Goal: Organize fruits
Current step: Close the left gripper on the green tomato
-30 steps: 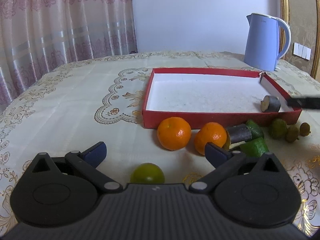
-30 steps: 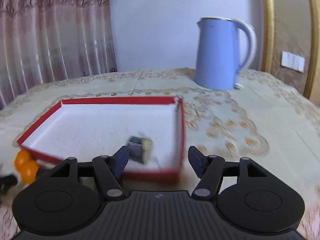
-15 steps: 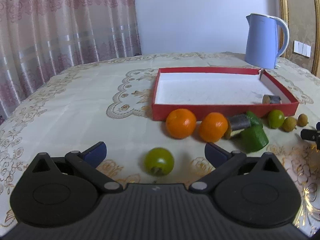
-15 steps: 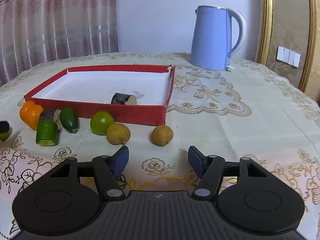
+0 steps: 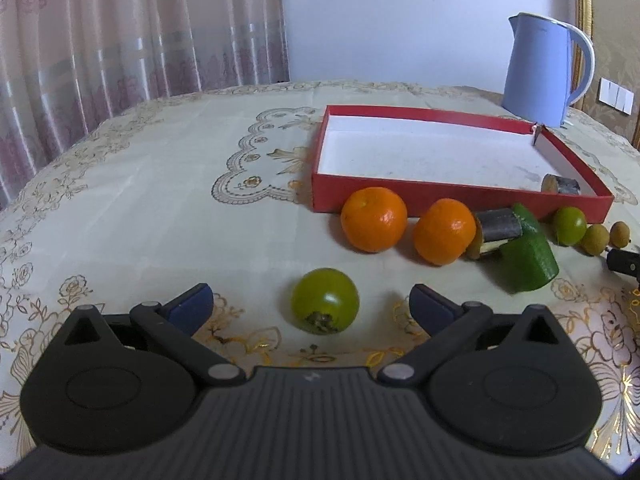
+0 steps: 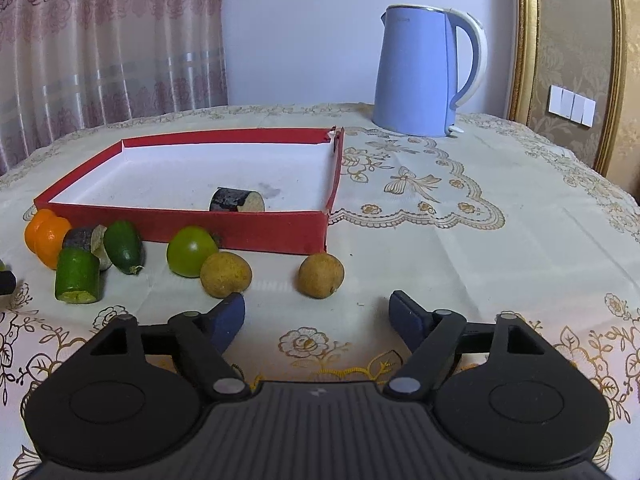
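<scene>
Your table (image 6: 460, 240) carried everything, with the red tray (image 6: 192, 222) lying toward its far side and the blue kettle (image 6: 420, 72) behind the tray's far right corner. Inside the tray lay only one dark cut piece (image 6: 237, 200), close to the near wall; the rest of the fruit sat in a loose row on the cloth along the outside of that wall.

Your left gripper (image 5: 312, 306) stood wide and released, holding nothing — the green tomato-like fruit (image 5: 325, 300) sat on the cloth almost dead centre between its two pads, just ahead of them, stem end turned toward you. The two oranges (image 5: 374, 219) lay further on, against the tray's near wall.

Your right gripper (image 6: 316, 314) had its jaws opening, with nothing between them. The brown round fruit (image 6: 321, 275) lay just ahead of the gap, a touch left of centre, and a second brown fruit (image 6: 226, 274) sat just beyond the left pad, touching the green round fruit (image 6: 190, 251).

Being round, neither target offered a long axis to line up with. I judged each hand nearer its own fruit — a short push forward would have bracketed it.
</scene>
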